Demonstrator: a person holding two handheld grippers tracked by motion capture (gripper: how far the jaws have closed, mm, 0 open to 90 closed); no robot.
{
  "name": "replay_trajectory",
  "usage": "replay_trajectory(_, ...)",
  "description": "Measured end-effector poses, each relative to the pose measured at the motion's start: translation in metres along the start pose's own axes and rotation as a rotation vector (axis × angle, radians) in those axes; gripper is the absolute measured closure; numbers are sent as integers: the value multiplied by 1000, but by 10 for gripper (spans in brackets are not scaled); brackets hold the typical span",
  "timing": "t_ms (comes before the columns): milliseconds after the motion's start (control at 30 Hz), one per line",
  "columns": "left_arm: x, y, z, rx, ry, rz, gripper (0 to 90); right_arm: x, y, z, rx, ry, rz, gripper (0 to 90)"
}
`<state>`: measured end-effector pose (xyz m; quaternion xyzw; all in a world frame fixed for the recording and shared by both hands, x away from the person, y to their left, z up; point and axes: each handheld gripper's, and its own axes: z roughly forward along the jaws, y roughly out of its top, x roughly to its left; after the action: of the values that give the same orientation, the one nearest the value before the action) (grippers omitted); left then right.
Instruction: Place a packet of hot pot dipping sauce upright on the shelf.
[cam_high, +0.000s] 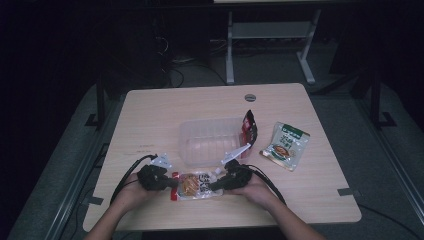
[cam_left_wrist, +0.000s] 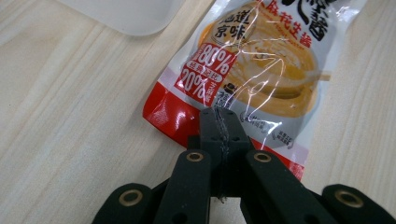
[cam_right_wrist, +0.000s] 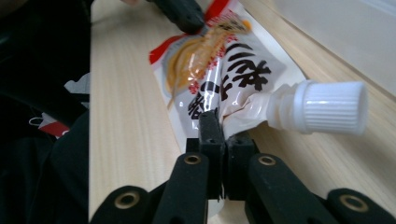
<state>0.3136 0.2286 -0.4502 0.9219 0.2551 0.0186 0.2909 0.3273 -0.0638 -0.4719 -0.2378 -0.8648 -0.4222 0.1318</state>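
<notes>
The spouted sauce pouch (cam_high: 195, 185) lies flat at the near edge of the wooden table (cam_high: 150, 115), just in front of the clear plastic container (cam_high: 210, 141), and is held at both ends. The left gripper (cam_high: 172, 183) has its jaws pressed together on the pouch's red bottom seam; the right gripper (cam_high: 214, 185) pinches the film just beside the white screw cap (cam_right_wrist: 327, 107). The step in hand appears to be a two-point lift of the pouch toward the container. To do it well, both grips should rise together and level, keeping the pouch lightly taut without pulling at the seam, and the spout end should clear the container's near wall before lowering. Legible print in the left gripper view: "80%" and "20%" on a red panel (cam_left_wrist: 205, 74), over a picture of noodles in sauce; Chinese characters sit above, with large black characters toward the spout, not reliably readable. A red-black packet (cam_high: 249, 127) leans at the container's right wall; a green-topped packet (cam_high: 286, 145) lies further right, its print too small to read.
</notes>
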Motion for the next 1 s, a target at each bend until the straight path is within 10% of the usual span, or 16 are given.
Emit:
replay_trajectory(300, -3, 1, 0, -27, -19, -28, 897, 16, 7, -10, -66, 69, -71, 898)
replay_trajectory(1000, -39, 28, 3, -151, -140, 45, 896, 38, 23, -56, -277, 99, -117, 899)
